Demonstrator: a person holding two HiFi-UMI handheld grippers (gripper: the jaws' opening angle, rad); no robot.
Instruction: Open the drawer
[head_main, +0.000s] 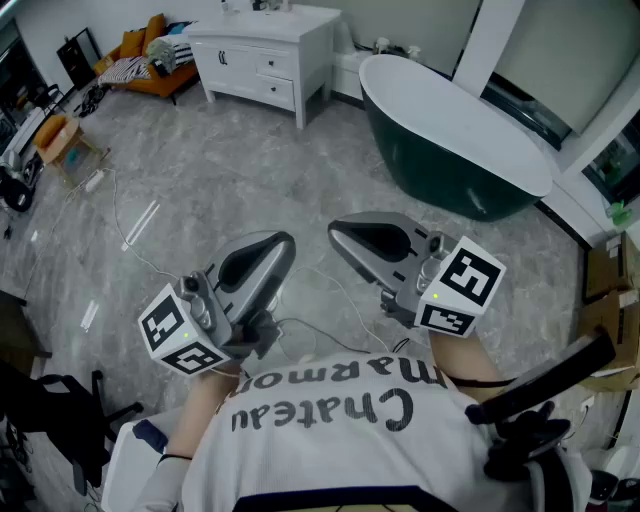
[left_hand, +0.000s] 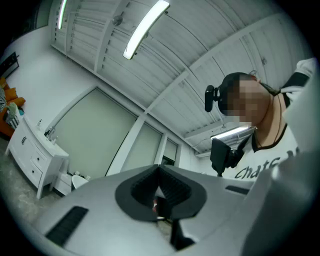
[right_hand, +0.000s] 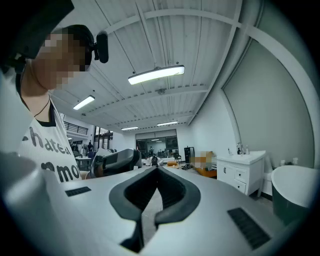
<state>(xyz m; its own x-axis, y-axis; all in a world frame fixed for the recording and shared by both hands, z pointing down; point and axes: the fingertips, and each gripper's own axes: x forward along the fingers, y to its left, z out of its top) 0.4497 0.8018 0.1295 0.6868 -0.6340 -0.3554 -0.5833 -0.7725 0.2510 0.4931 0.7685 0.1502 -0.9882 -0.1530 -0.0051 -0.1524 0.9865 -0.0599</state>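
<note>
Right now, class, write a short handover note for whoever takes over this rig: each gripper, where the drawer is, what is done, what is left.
Left gripper: jaws shut, nothing between them.
Right gripper: jaws shut, empty, held beside the left one.
The white vanity cabinet stands across the grey marble floor, to the left of the dark green bathtub. Its drawers look closed.
Done: nothing yet; neither gripper is near the cabinet.
Left: walk over, grip a drawer handle, pull it open.
</note>
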